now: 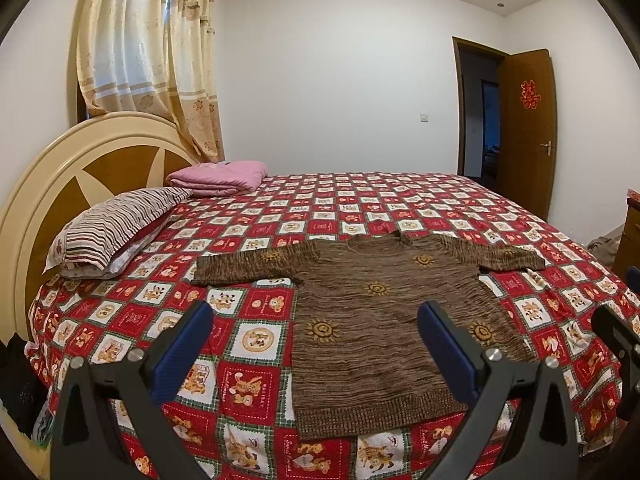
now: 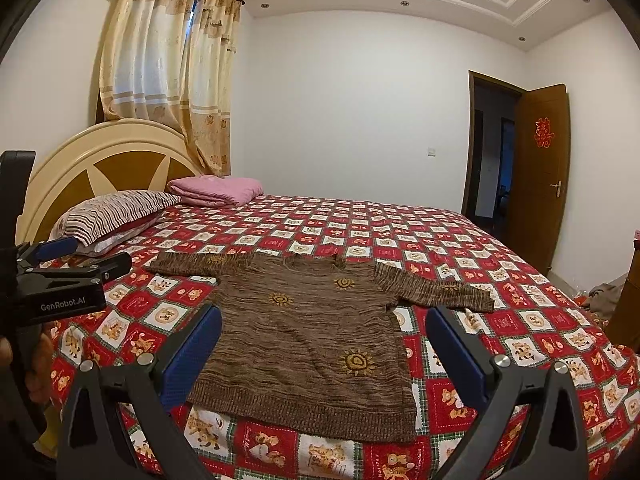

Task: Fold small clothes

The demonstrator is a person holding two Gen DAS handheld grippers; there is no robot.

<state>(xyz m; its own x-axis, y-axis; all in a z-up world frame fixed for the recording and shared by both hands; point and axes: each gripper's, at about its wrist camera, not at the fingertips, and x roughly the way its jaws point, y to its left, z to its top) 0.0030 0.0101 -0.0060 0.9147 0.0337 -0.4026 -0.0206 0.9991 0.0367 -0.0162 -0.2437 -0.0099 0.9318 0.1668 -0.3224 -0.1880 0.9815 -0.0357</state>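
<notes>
A small brown knitted sweater [image 1: 372, 320] with yellow sun motifs lies flat on the bed, sleeves spread out to both sides, hem toward me. It also shows in the right wrist view [image 2: 304, 336]. My left gripper [image 1: 316, 320] is open and empty, held above the near edge of the bed over the sweater's lower left part. My right gripper [image 2: 324, 328] is open and empty, held above the sweater's hem and right side. The left gripper's body [image 2: 60, 280] shows at the left of the right wrist view.
The bed carries a red checked bear-print cover [image 1: 256, 340]. A striped pillow [image 1: 116, 228] and a folded pink blanket [image 1: 220, 178] lie by the round headboard [image 1: 80, 168]. An open brown door [image 1: 528, 128] is at the right. Curtains [image 1: 152, 60] hang behind.
</notes>
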